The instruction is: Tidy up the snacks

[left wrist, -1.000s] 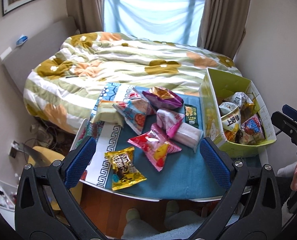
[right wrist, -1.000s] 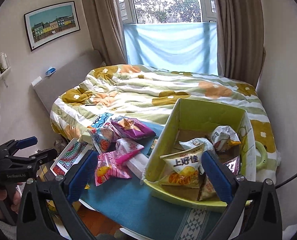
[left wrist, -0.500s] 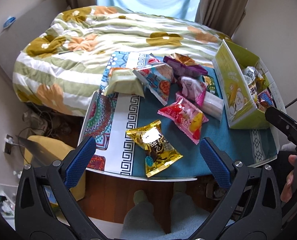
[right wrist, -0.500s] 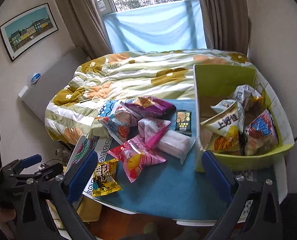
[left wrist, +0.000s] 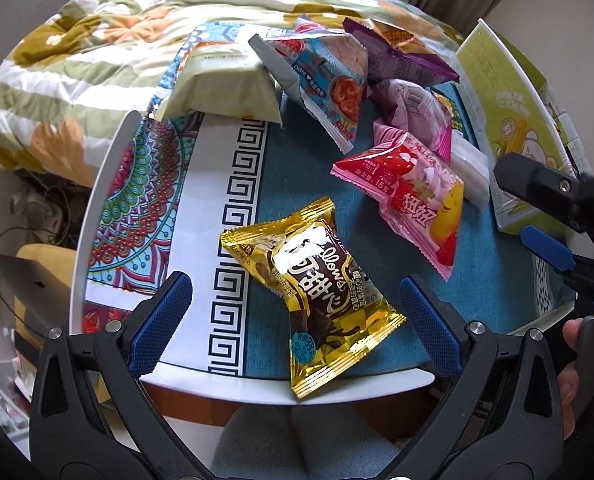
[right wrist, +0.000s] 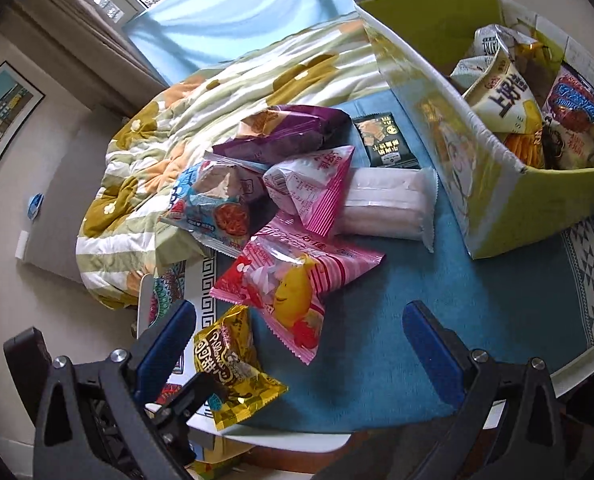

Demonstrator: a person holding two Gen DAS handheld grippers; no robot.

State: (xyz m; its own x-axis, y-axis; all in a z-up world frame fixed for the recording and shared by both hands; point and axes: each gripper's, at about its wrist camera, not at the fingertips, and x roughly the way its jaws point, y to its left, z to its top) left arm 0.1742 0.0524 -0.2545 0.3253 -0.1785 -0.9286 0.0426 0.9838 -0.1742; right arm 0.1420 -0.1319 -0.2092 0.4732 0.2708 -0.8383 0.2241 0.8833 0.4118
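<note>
A gold snack packet (left wrist: pixel 313 292) lies at the table's near edge, between the blue pads of my open left gripper (left wrist: pixel 297 320), which hovers just over it. It also shows in the right wrist view (right wrist: pixel 233 368). A pink packet (left wrist: pixel 409 196) lies beyond it, with several more snack bags behind. My right gripper (right wrist: pixel 301 348) is open and empty, low over the blue cloth near the pink packet (right wrist: pixel 293 280). The green box (right wrist: pixel 497 184) at the right holds several snack bags.
The table (left wrist: pixel 97 184) has a patterned cloth and stands against a bed with a flowered quilt (left wrist: pixel 97 40). A flat white pack (right wrist: pixel 385 204) and a small dark sachet (right wrist: pixel 385 140) lie beside the box. A cream bag (left wrist: pixel 221 84) overhangs the table's far left.
Both grippers have dropped and moved in toward the table. The left one now straddles the gold packet; the right one has come down close over the cloth by the pink packet.
</note>
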